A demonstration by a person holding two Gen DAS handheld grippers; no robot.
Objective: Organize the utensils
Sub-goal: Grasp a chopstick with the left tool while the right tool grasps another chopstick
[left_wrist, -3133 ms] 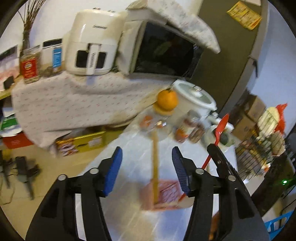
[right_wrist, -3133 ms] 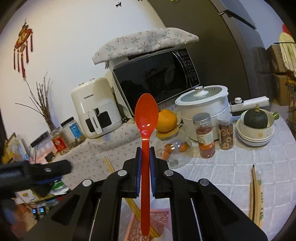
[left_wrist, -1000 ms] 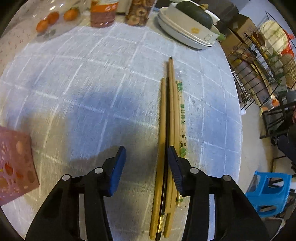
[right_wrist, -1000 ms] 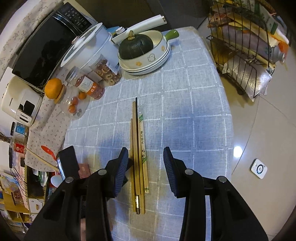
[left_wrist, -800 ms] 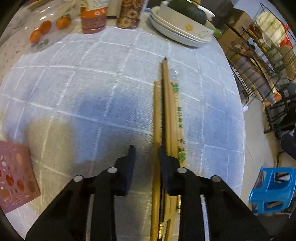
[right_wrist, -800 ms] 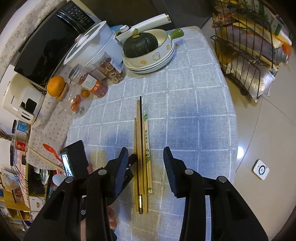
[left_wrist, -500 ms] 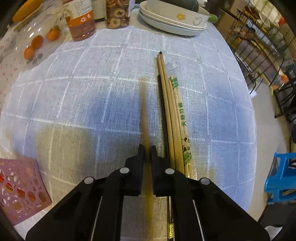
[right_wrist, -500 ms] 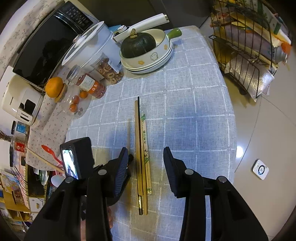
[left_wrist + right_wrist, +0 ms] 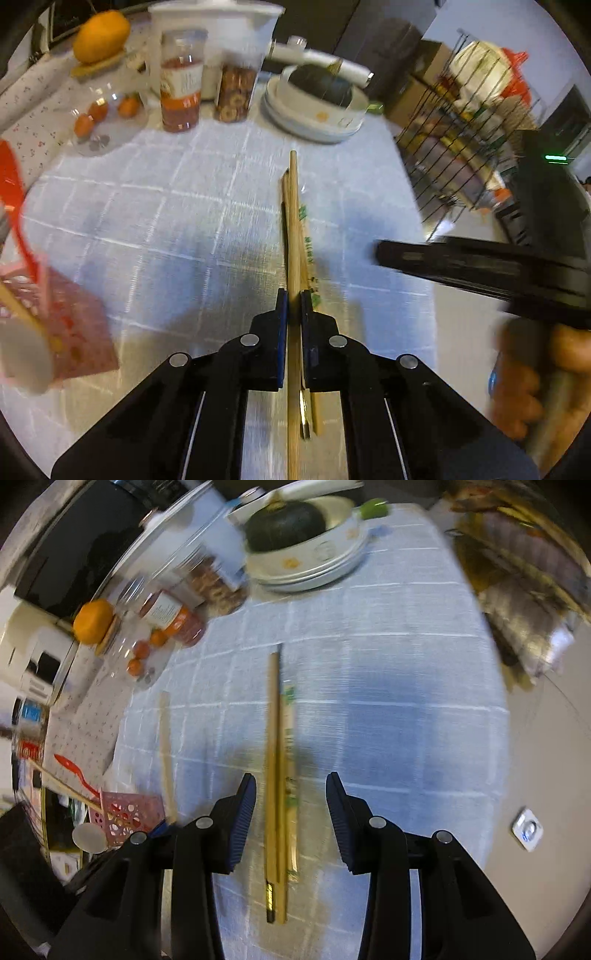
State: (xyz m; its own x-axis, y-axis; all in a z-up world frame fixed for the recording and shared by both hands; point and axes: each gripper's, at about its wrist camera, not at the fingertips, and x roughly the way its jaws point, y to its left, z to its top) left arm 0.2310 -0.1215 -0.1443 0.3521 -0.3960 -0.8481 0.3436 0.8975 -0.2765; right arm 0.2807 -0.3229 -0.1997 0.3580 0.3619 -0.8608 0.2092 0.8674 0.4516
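Bare tablecloth [image 9: 406, 720] right of chopsticks [image 9: 277, 775], jars [image 9: 181, 96] and stacked bowls [image 9: 314, 125] crowding far edge

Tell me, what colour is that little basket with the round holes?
Pink. The small plastic holed basket shows best in the right wrist view.

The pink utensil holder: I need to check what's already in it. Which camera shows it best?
The right wrist view. There the pink utensil holder appears nearly whole, with a red spoon and a wooden chopstick sticking out. In the left wrist view it sits blurred at the left edge, partly cut off.
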